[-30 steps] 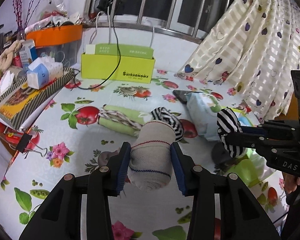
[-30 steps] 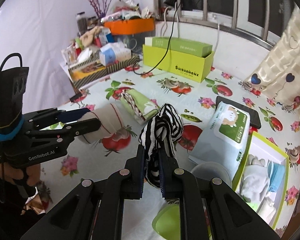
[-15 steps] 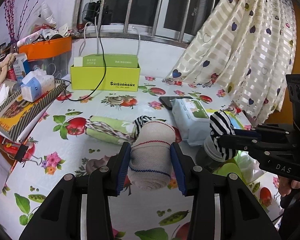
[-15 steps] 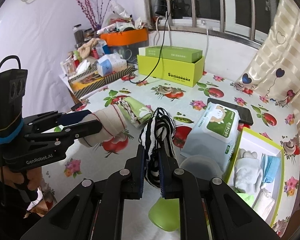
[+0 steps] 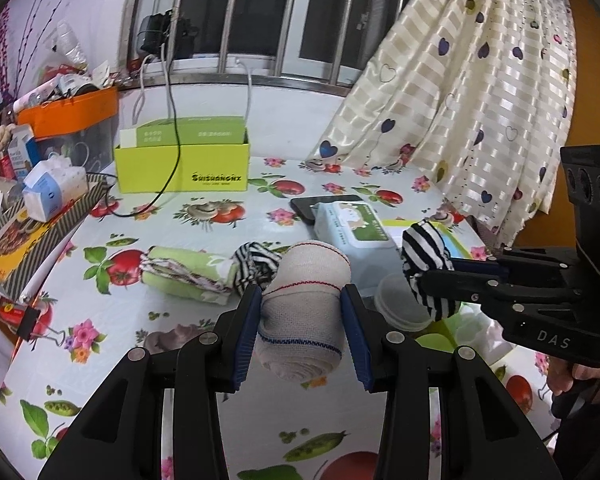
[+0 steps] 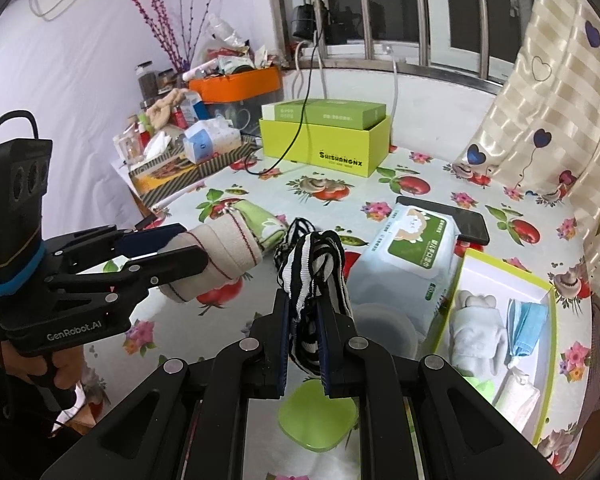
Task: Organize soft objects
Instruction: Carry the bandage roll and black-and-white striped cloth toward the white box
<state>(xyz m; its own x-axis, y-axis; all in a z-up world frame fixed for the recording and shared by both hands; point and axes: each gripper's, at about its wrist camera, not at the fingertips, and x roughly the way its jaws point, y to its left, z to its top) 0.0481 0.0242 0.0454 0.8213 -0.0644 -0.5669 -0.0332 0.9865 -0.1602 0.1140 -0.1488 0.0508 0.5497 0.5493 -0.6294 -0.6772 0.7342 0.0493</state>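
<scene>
My left gripper (image 5: 302, 308) is shut on a rolled beige sock (image 5: 306, 296), held up over the flowered tablecloth; the same beige sock (image 6: 220, 252) shows at the left of the right wrist view. My right gripper (image 6: 303, 316) is shut on a black-and-white striped sock (image 6: 314, 264), which also shows as a striped sock (image 5: 426, 256) at the right of the left wrist view. A second striped sock (image 5: 256, 262) lies on the table beside a green rolled cloth (image 5: 184, 270). An open green-rimmed box (image 6: 504, 328) at the right holds white cloths and a blue mask.
A pack of wet wipes (image 6: 408, 256) lies over a black phone (image 6: 470, 224). A clear round lid (image 5: 400, 300) and a green square lid (image 6: 318, 416) sit below the grippers. A yellow-green carton (image 5: 182, 164) with a cable stands at the back; clutter fills the left; a curtain (image 5: 460, 100) hangs right.
Both grippers have lifted and drawn back from the table with their socks still held. The table items now look lower and farther away.
</scene>
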